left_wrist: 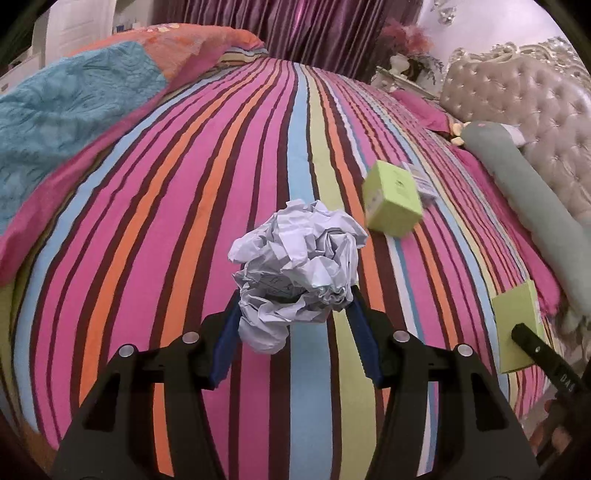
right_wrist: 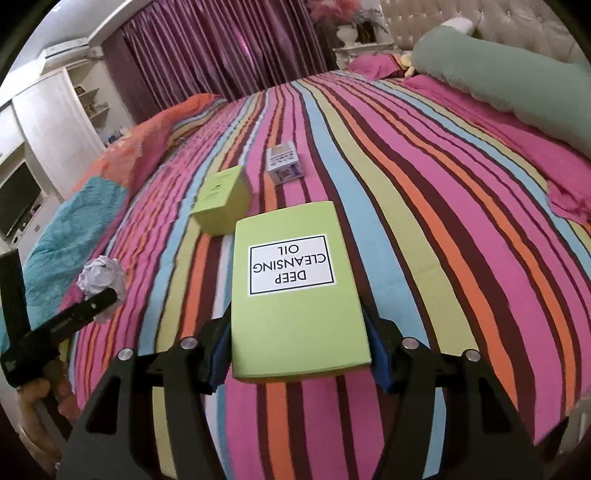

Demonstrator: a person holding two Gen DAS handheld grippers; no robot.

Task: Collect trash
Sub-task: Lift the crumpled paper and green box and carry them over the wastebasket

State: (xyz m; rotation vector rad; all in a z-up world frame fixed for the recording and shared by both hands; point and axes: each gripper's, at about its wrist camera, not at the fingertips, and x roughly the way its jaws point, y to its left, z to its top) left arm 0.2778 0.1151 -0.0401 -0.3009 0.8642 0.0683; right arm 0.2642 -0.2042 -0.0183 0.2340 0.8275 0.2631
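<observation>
A crumpled ball of white paper [left_wrist: 295, 273], faintly printed and deeply creased, sits clamped between the blue pads of the left gripper [left_wrist: 293, 306], lifted clear above a bed [left_wrist: 147, 221] dressed in a sheet striped pink, orange, lime, sky blue and dark maroon. The right gripper [right_wrist: 297, 332] grasps a flat lime-green carton [right_wrist: 295, 295] by its long sides, its white label reading "DEEP CLEANSING OIL" upside down to the camera, the carton held above the stripes. Farther up the bed a lime-green cube box [right_wrist: 223, 201] lies on the sheet, and just beyond it a small white printed box [right_wrist: 283, 166], the two near each other but apart. A rumpled quilt [left_wrist: 74, 110] in teal and orange is bunched along one edge of the mattress; a long sage-green bolster pillow [right_wrist: 498, 70] and a pink pillow [right_wrist: 373, 64] rest at the tufted cream headboard [left_wrist: 517, 96]. Purple curtains [right_wrist: 221, 48] hang behind the bed, with a nightstand bearing a white vase of flowers [right_wrist: 347, 33] beside the headboard and a white wardrobe with open shelves [right_wrist: 55, 107] on the far side. Fingers of the person's left hand [right_wrist: 44, 398] show beneath the left gripper's handle.
</observation>
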